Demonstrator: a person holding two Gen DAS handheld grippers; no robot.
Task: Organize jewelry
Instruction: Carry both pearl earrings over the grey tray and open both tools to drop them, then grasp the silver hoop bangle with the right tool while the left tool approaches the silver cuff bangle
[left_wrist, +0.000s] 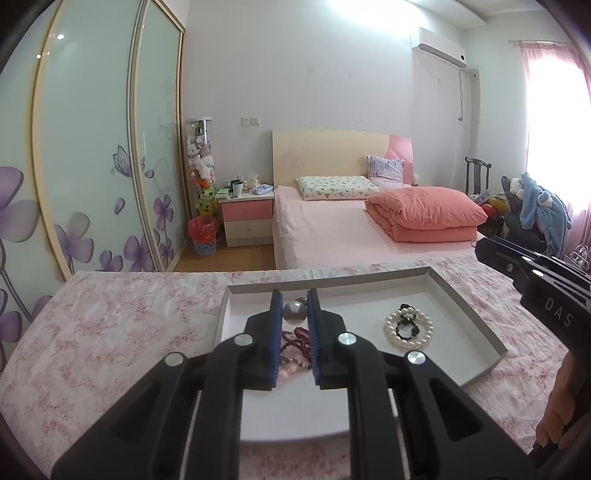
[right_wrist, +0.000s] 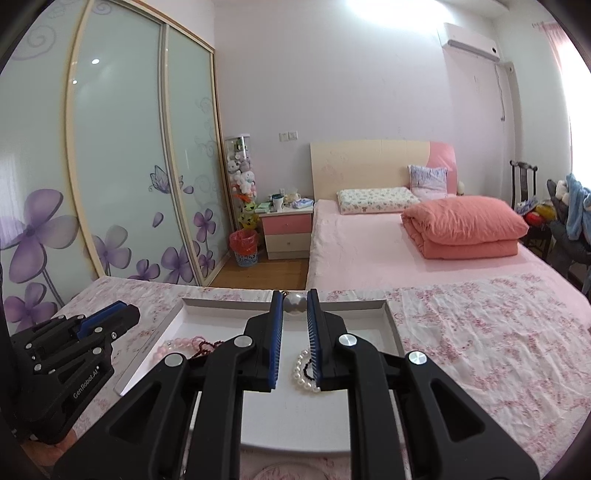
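Left gripper (left_wrist: 294, 301): fingers sit apart with a narrow gap and nothing pinched. It hangs over the tray; in its own view the big pearl (left_wrist: 294, 312) shows through the gap at centre frame, resting on the tray floor.

Right gripper (right_wrist: 295, 301): same deal, blue pads parted a little, not clamping anything. The big pearl (right_wrist: 294, 303) lines up between its tips by the tray's far wall, but I can't tell if the pads touch it.

Red beads (left_wrist: 295, 338): dark red strand, just below the pearl in the left view, partly hidden behind the fingers.

Pink beads (right_wrist: 181, 343): pale pink strand, left part of the tray in the right view, tangled up against the red ones.

Pearl strand (left_wrist: 408, 328): white coil with a black beaded bit lying on it, right half of the tray, well apart from the reds.

Tray (left_wrist: 476, 317): shallow grey-white box lid kind of thing, all the jewelry is in it.

Cloth (left_wrist: 110, 332): pink floral sheet under the tray, fills the lower frame.

Bed (right_wrist: 369, 243): pink, upper right behind the cloth, folded coral quilt (right_wrist: 465, 225) on it.
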